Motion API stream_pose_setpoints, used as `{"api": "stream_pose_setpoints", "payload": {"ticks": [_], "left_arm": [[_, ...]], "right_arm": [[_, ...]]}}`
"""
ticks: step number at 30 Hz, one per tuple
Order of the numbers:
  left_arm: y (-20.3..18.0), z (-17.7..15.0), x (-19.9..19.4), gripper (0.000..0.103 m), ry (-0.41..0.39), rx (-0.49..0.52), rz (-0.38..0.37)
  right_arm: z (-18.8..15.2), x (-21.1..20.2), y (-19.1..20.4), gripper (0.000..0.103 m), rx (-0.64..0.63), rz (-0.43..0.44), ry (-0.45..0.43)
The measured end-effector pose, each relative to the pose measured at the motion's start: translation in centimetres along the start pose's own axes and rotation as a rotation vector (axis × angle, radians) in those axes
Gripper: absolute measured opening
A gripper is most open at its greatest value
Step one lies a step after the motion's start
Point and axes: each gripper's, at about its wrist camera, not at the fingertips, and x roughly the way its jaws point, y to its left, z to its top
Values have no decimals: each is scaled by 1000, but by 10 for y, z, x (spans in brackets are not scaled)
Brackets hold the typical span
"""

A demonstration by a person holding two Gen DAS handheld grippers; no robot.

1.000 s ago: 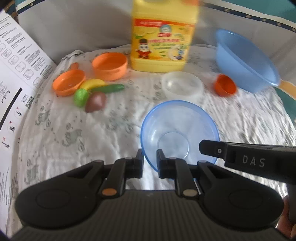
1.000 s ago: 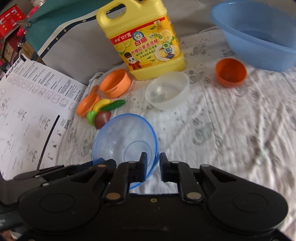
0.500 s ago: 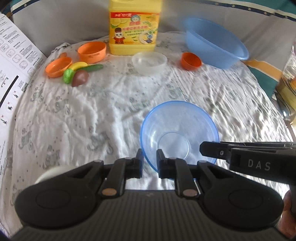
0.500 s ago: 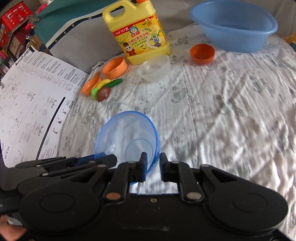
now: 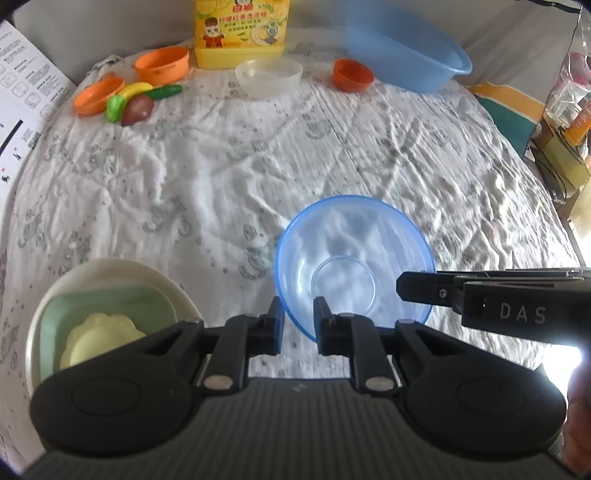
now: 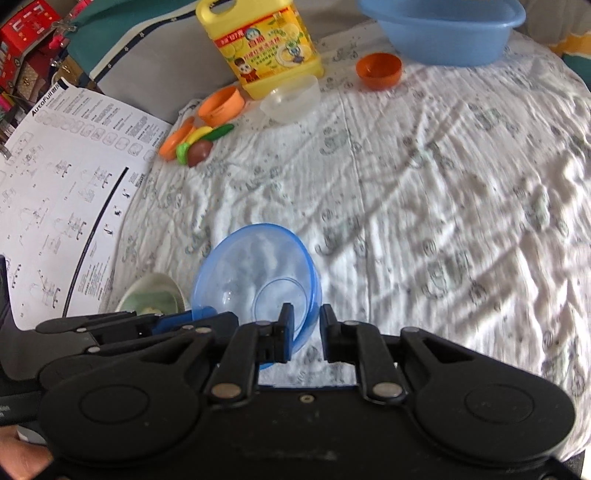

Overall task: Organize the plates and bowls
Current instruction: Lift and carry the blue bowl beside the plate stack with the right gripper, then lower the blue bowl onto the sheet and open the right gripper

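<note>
A clear blue bowl (image 5: pixel 354 258) is held above the white cloth by both grippers. My left gripper (image 5: pixel 298 317) is shut on its near rim. My right gripper (image 6: pixel 306 325) is shut on its right rim, and it shows at the right of the left wrist view (image 5: pixel 413 290). The bowl also shows in the right wrist view (image 6: pixel 255 277). A stack of a cream plate (image 5: pixel 110 269), a green dish (image 5: pixel 92 306) and a yellow flower-shaped dish (image 5: pixel 99 339) sits on the cloth at the near left, just left of the bowl. Far back stand a clear bowl (image 5: pixel 269 75) and two orange bowls (image 5: pixel 162 64) (image 5: pixel 352 75).
A yellow detergent jug (image 5: pixel 242 29) and a big blue basin (image 5: pixel 406 59) stand at the back. An orange dish (image 5: pixel 96 96) and toy fruit (image 5: pixel 133 103) lie at the back left. A printed sheet (image 6: pixel 62 206) lies off the left edge.
Both grippers have pulled back toward me with the blue bowl; the back objects look farther away. The stack of plates has come into view at the near left.
</note>
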Motion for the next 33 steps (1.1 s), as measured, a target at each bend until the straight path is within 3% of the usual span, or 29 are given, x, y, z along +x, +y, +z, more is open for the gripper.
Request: {"api": "stream_pose_setpoints", "payload": {"ticks": [29, 33], "left_arm": [[-16, -4, 19, 18, 48, 38, -5], [-17, -5, 19, 23, 38, 51, 11]], "right_arm": [[-13, -1, -14, 18, 38, -23, 32], [-13, -3, -13, 30, 29, -30, 16]]}}
